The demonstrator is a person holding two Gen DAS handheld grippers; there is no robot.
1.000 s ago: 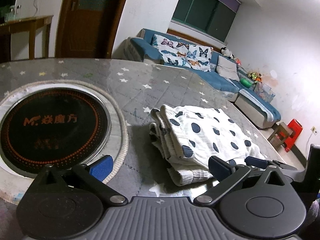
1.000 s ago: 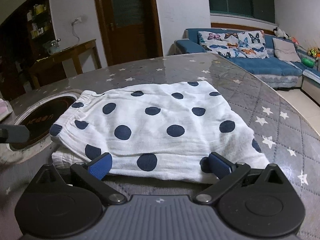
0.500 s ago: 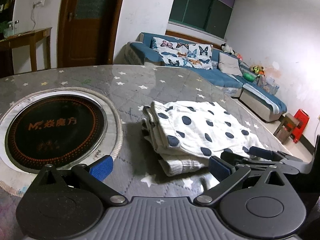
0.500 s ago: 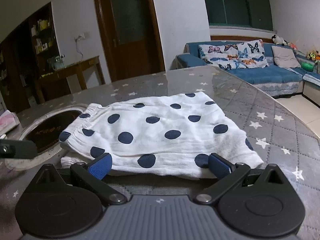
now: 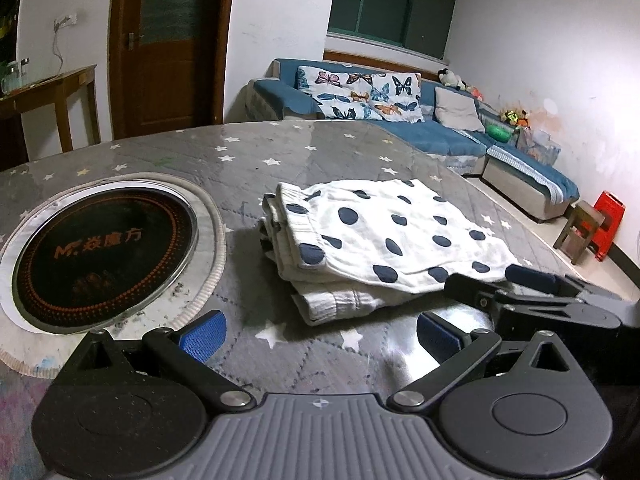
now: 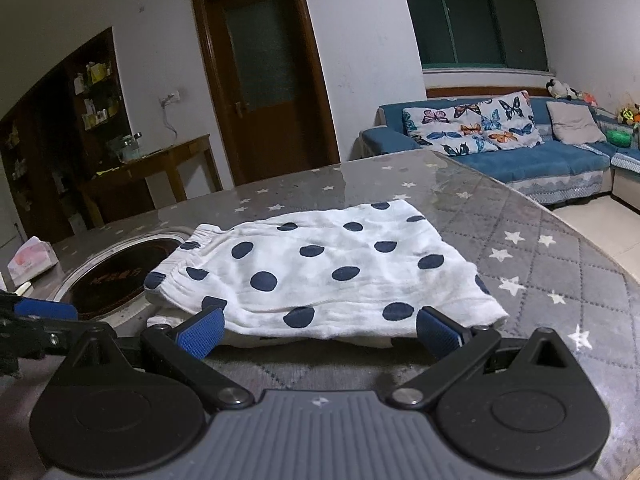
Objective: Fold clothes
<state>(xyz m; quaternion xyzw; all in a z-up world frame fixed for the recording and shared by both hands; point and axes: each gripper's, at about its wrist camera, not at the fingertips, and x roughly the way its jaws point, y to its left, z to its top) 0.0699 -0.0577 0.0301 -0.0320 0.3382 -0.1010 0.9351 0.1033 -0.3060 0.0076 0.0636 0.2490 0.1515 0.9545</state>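
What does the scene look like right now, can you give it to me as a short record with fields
garment: white polka-dot cloth, folded in a flat stack
surface: grey star-patterned table
left of garment: round black cooktop set into the table
left gripper: open, holding nothing, short of the cloth
right gripper: open, at the near edge of the cloth
background: blue sofa, brown door

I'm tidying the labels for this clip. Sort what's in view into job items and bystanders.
Job items:
polka-dot garment, folded on the table
left tool, open
right tool, open

Bystanders:
induction hob
tissue pack
sofa
butterfly cushions
red stool
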